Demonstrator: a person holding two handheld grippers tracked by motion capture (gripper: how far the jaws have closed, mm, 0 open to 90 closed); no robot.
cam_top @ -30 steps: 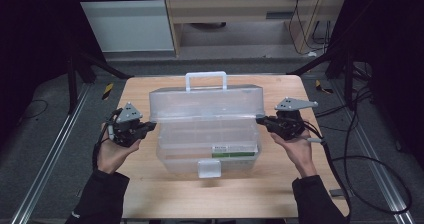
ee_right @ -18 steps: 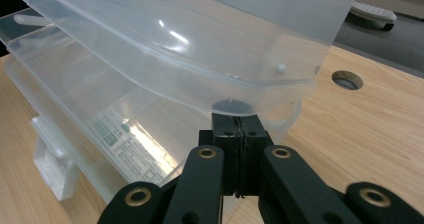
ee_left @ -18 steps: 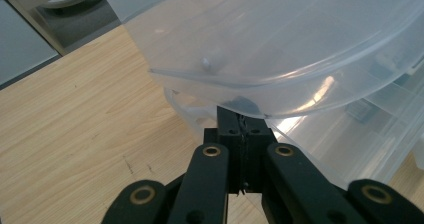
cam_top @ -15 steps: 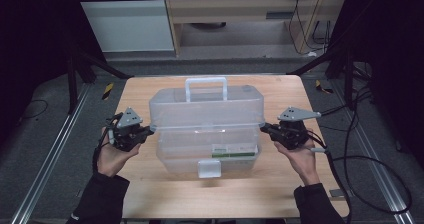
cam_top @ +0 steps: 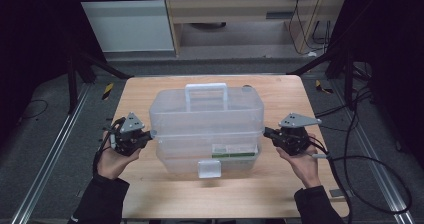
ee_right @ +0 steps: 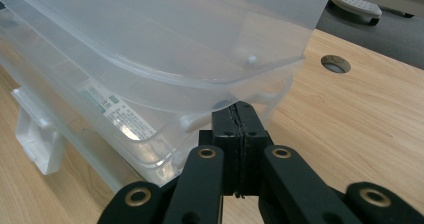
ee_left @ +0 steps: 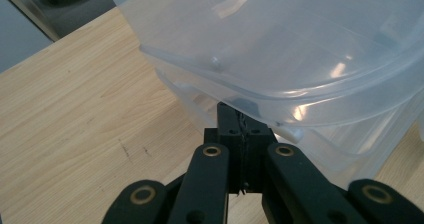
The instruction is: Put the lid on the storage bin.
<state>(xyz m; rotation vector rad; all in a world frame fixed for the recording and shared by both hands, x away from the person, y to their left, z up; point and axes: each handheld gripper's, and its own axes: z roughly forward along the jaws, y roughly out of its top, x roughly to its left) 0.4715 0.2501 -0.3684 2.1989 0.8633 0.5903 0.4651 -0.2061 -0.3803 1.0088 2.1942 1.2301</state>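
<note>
A clear plastic storage box [cam_top: 207,156] stands mid-table, its lid [cam_top: 207,111] with a white handle [cam_top: 206,95] resting slightly ajar above the base. A white latch [cam_top: 209,169] hangs at the front. My left gripper [cam_top: 150,134] is shut, its tips tucked under the lid's left rim. In the left gripper view the shut jaws [ee_left: 243,115] touch the underside of the lid [ee_left: 280,44]. My right gripper [cam_top: 266,132] is shut too, and its tips [ee_right: 235,111] sit under the right rim of the lid [ee_right: 165,29]. Nothing is clamped between either pair of jaws.
The wooden table [cam_top: 150,194] has bare room in front of the box and on both sides. A cable hole [ee_right: 335,64] lies at the table's back right. A label [ee_right: 122,114] sits inside the base. Cables trail on the floor at the right [cam_top: 370,164].
The lid has come down from a raised, tilted position toward the base. Both grippers have lowered with its side rims and moved slightly toward me.
</note>
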